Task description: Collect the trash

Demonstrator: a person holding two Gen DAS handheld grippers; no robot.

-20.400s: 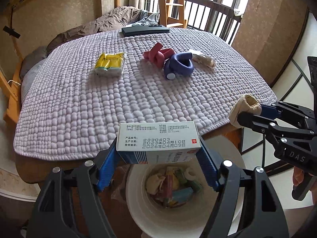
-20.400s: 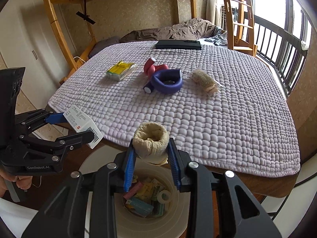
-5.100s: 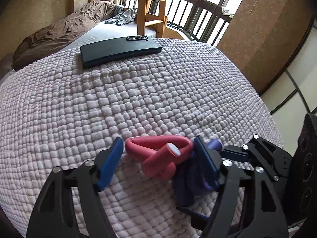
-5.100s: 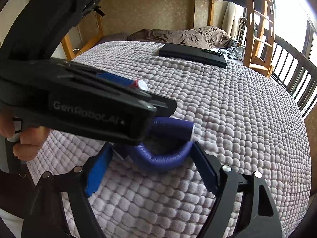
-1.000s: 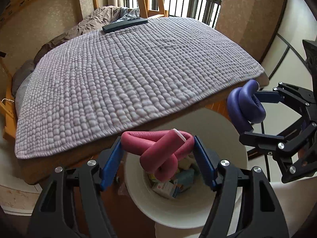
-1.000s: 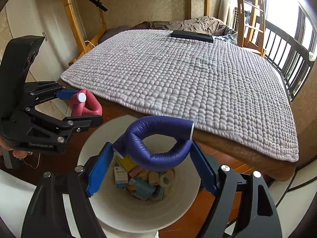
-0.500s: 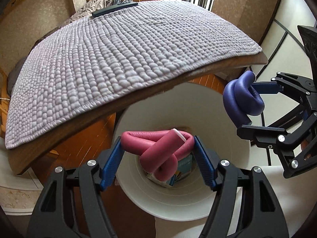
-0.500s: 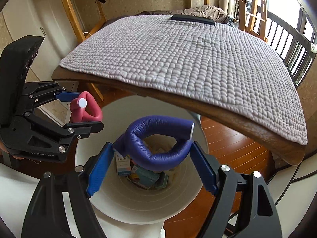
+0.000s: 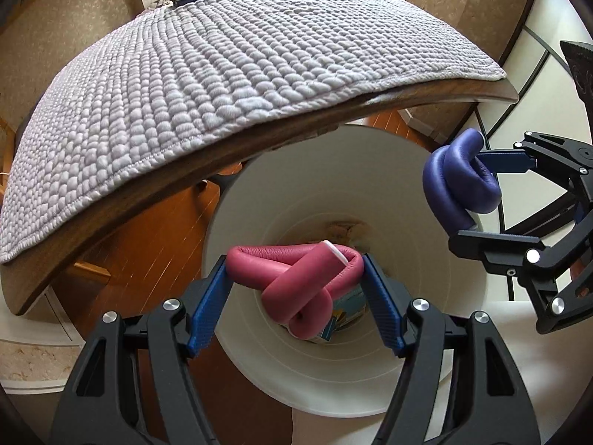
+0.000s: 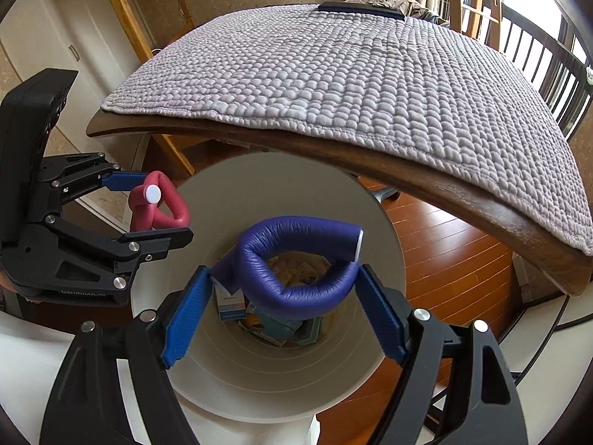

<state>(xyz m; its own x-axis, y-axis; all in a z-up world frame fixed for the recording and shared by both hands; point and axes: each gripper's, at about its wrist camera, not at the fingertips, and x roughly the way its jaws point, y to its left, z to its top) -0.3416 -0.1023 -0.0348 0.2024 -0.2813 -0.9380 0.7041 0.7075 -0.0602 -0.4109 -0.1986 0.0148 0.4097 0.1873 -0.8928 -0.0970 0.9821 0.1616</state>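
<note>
My left gripper [image 9: 294,296] is shut on a twisted red foam tube [image 9: 296,278] and holds it over the mouth of the white bin [image 9: 426,333]. My right gripper [image 10: 281,304] is shut on a bent purple foam tube [image 10: 296,270] and holds it over the same bin [image 10: 370,333]. Each gripper shows in the other's view: the right with the purple tube [image 9: 459,189], the left with the red tube [image 10: 155,211]. Boxes and other trash [image 10: 274,319] lie at the bin's bottom.
The table under a lilac quilted cover [image 9: 222,55] overhangs the bin's far side, with its wooden edge [image 10: 407,174] close above the rim. A dark flat object [image 10: 359,9] lies at the far end. Wooden floor [image 10: 444,259] surrounds the bin.
Both grippers have dropped lower and closer to the bin's mouth, still holding their tubes. The table edge now sits higher in both views.
</note>
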